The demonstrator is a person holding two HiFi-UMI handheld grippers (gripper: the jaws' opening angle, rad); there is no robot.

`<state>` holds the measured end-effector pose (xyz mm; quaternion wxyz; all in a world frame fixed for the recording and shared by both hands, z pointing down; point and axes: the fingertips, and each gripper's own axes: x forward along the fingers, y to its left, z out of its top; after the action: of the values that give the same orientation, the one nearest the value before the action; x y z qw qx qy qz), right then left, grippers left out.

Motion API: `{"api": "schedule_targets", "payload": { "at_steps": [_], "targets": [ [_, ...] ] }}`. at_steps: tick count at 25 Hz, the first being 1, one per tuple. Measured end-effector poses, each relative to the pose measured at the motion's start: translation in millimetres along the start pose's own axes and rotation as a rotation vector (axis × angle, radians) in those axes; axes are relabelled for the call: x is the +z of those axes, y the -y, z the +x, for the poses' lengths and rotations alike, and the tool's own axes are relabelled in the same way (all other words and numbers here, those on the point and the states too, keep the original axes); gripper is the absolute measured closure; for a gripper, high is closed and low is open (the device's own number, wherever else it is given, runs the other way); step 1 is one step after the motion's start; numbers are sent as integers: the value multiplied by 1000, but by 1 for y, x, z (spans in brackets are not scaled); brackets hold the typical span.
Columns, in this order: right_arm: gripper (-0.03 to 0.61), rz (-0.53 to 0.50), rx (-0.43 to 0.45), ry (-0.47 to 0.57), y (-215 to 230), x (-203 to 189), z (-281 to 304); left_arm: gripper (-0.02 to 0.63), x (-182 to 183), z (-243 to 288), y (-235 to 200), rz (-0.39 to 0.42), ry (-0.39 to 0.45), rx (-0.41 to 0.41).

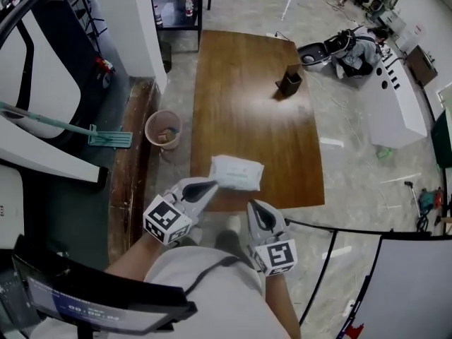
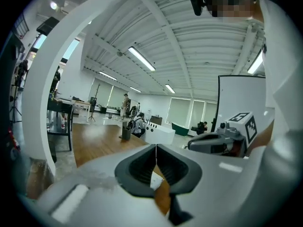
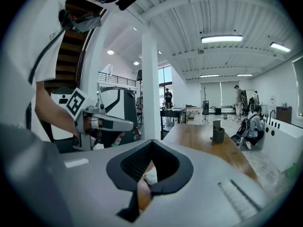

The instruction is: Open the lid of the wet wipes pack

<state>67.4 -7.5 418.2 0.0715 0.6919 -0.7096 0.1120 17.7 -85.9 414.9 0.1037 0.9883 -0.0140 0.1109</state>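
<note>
The white wet wipes pack (image 1: pixel 236 173) lies flat on the wooden table (image 1: pixel 247 111), close to its front edge, lid down. My left gripper (image 1: pixel 213 184) is shut, its tips right at the pack's near left corner; I cannot tell if they touch. In the left gripper view the left gripper (image 2: pixel 156 148) has its pads together with nothing between them, and a bit of the pack (image 2: pixel 155 179) shows below them. My right gripper (image 1: pixel 256 207) is shut and empty, just short of the table's front edge, right of the pack. In its own view the right gripper (image 3: pixel 151 143) points along the table.
A dark upright holder (image 1: pixel 289 81) stands at the far right of the table. A round bin (image 1: pixel 163 129) and a mop (image 1: pixel 70 127) are on the floor to the left. A person (image 1: pixel 357 51) sits by a white counter (image 1: pixel 395 94) at the far right.
</note>
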Motion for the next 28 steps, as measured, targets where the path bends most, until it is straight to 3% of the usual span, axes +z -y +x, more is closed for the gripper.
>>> {"api": "schedule_targets", "payload": {
  "at_steps": [14,18,28],
  "targets": [
    [569,-98,171,-170,51,-72,59,607,-59,66,-22,69,-150,117],
    [568,-142,255,-208,55,-82,80,607,-85,78,-32,50,-194,158],
    [483,-225,412,-301,64,-113,114,611,-125,92,-44,-53,-240,273]
  ]
}}
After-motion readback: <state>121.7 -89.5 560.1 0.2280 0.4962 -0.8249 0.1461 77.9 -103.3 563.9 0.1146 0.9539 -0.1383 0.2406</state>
